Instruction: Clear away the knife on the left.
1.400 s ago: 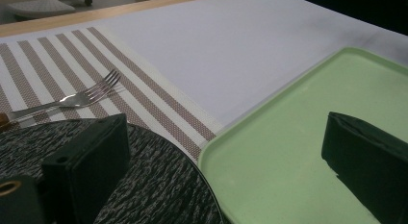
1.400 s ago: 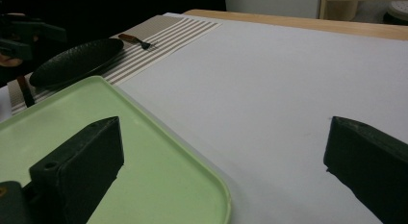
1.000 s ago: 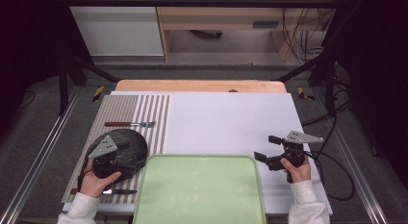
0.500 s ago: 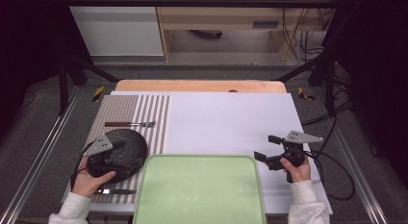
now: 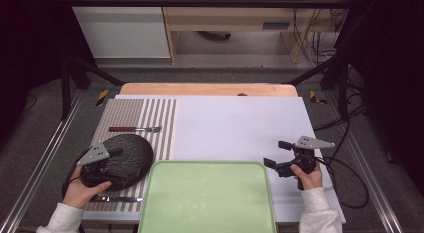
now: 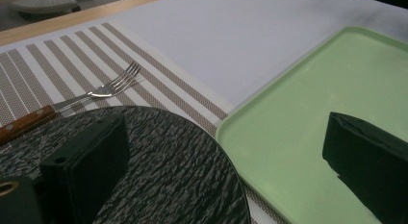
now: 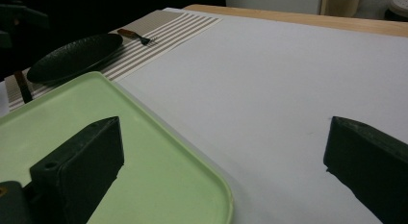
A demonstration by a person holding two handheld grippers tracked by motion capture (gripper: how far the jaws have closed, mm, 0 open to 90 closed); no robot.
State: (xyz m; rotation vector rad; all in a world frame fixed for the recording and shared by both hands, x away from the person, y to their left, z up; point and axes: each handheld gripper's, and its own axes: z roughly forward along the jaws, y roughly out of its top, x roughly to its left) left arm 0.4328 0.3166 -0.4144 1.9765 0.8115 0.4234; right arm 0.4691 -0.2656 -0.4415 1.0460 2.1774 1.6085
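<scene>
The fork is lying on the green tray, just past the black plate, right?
Not quite. The fork lies on the striped mat, just past the black plate, as the high view shows. The green tray holds nothing.

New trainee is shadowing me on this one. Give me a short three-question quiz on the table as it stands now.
1. True or false: the left gripper hangs over the black plate with jaws apart.
2. What lies on the striped mat beyond the plate?
A. a spoon
B. a fork
C. a cup
3. What colour is the tray between the two hands?

Key:
1. True.
2. B.
3. Light green; the right gripper is open beside it.
</scene>
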